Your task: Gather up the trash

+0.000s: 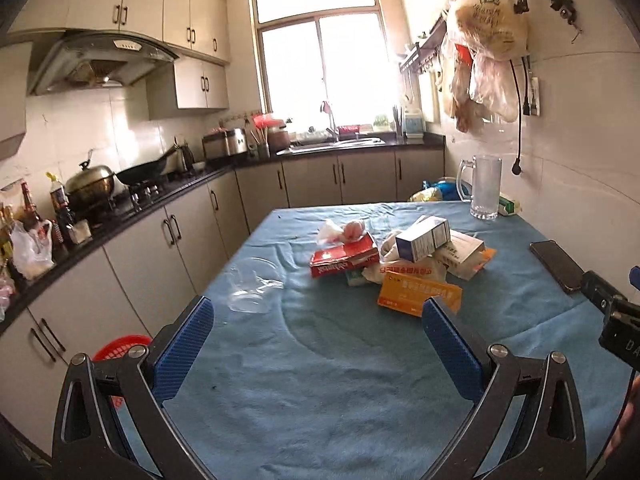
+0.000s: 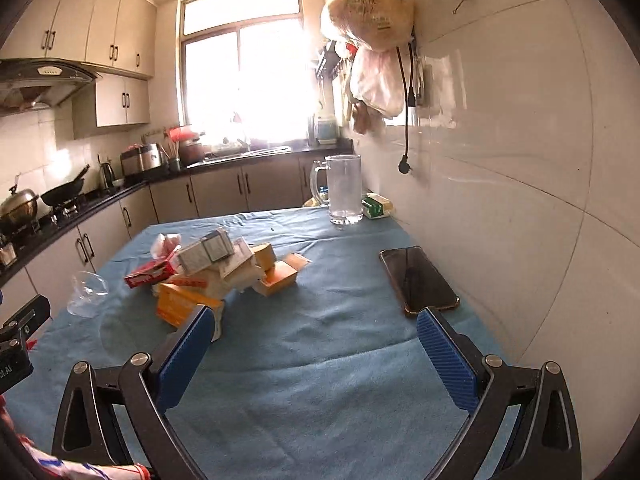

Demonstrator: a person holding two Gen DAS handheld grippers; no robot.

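Observation:
A pile of trash lies mid-table on the blue cloth (image 1: 320,360): a red box (image 1: 344,258), an orange box (image 1: 418,294), a white and blue box (image 1: 422,236), crumpled tissue (image 1: 330,232) and a clear plastic cup (image 1: 252,284) on its side to the left. The same pile (image 2: 216,272) and cup (image 2: 86,288) show in the right wrist view. My left gripper (image 1: 318,310) is open and empty, just short of the pile. My right gripper (image 2: 314,320) is open and empty, right of the pile.
A black phone (image 2: 418,280) lies near the right wall, close to my right gripper. A glass mug (image 1: 484,188) stands at the table's far right. A red basket (image 1: 120,350) sits on the floor at left, beside the kitchen counter (image 1: 120,220). Bags (image 1: 484,40) hang on the wall.

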